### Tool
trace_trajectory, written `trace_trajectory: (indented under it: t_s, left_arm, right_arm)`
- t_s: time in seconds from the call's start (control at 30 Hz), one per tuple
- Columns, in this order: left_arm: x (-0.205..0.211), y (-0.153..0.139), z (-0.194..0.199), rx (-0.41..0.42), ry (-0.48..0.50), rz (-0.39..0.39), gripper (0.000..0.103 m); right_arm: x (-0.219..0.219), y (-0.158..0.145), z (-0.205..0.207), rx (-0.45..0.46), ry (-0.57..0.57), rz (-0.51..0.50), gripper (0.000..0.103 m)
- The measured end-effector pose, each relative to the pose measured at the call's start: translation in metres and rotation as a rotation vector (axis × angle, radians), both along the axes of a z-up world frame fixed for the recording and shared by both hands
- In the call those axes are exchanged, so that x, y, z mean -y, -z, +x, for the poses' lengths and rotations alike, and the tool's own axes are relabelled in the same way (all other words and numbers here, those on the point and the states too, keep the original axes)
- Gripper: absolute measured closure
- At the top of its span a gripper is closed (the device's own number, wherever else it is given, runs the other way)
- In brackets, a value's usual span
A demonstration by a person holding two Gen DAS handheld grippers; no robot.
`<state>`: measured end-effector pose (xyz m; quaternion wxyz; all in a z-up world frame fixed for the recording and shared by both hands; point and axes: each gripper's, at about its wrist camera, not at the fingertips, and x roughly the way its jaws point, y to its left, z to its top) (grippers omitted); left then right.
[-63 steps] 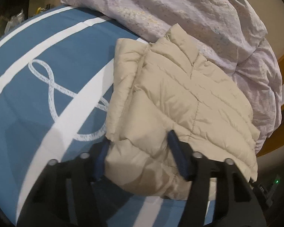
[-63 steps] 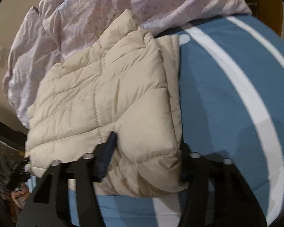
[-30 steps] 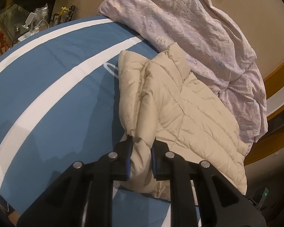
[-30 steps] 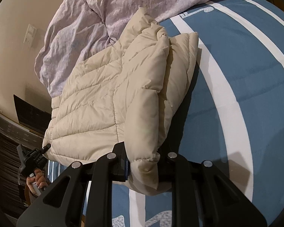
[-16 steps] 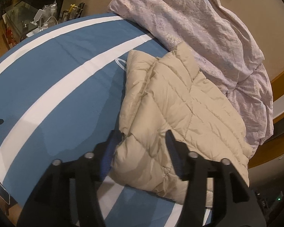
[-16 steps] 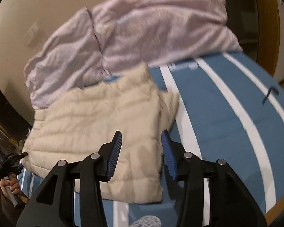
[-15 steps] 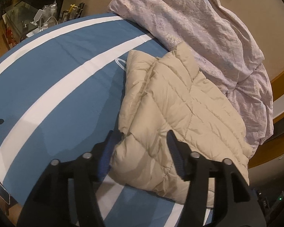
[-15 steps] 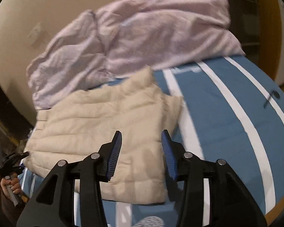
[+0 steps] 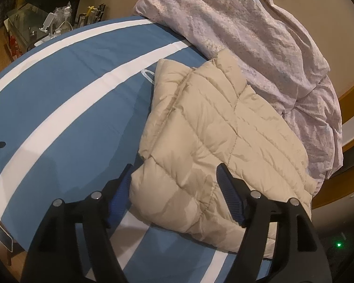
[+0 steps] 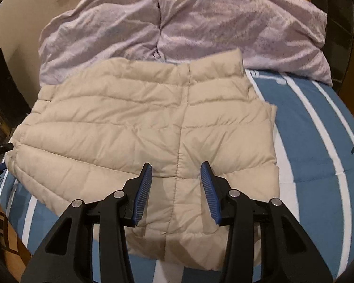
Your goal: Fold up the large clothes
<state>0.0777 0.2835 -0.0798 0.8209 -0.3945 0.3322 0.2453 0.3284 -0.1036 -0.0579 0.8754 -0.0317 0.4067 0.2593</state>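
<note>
A beige quilted puffer jacket (image 9: 214,132) lies folded on a blue bedsheet with white stripes (image 9: 66,89). My left gripper (image 9: 174,184) hovers over the jacket's near corner; its jaws are opening, and the corner sits between the blue pads without touching them. In the right wrist view the jacket (image 10: 134,127) spreads flat across the middle. My right gripper (image 10: 177,181) stands open above the jacket's near edge, holding nothing.
A rumpled lilac duvet (image 9: 259,47) is heaped behind the jacket, also seen as the duvet (image 10: 181,23) in the right wrist view. A side table with bottles and clutter (image 9: 47,28) stands at the far left. The bed's near edge runs under both grippers.
Both grippers let go of the jacket's folded edge and opened. The jacket dropped flat on the sheet. The right gripper swung round and now faces the jacket from its long side.
</note>
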Motion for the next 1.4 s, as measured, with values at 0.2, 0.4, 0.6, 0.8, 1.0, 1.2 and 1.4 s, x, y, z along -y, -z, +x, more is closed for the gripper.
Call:
trace_trajectory:
  t_s: [0.2, 0.4, 0.6, 0.8, 1.0, 1.2, 1.4]
  left_arm:
    - [0.002, 0.003, 0.003, -0.003, -0.011, -0.009, 0.029]
    - [0.002, 0.007, 0.007, 0.001, -0.028, -0.028, 0.028]
    - [0.001, 0.01, 0.009, 0.004, -0.042, -0.048, 0.027]
    - [0.001, 0.014, 0.016, 0.013, -0.054, -0.072, 0.027]
    - [-0.001, 0.022, 0.022, 0.069, -0.082, -0.114, 0.034]
    - [-0.002, 0.022, 0.021, 0.157, -0.068, -0.166, 0.081]
    - [0.011, -0.018, 0.022, 0.261, -0.014, -0.15, 0.087]
  right_arm:
    - [-0.005, 0.011, 0.002, -0.013, -0.002, -0.025, 0.058]
    - [-0.008, 0.017, 0.001, -0.02, -0.002, -0.049, 0.058]
    - [-0.001, 0.008, -0.009, 0.0, 0.024, -0.057, 0.058]
    - [-0.004, 0.018, -0.002, -0.021, 0.009, -0.064, 0.058]
    - [-0.005, 0.021, -0.006, 0.005, 0.001, -0.072, 0.058]
    - [-0.001, 0.022, -0.004, -0.006, -0.005, -0.045, 0.057]
    - [0.0, 0.022, -0.005, -0.003, -0.009, -0.039, 0.057]
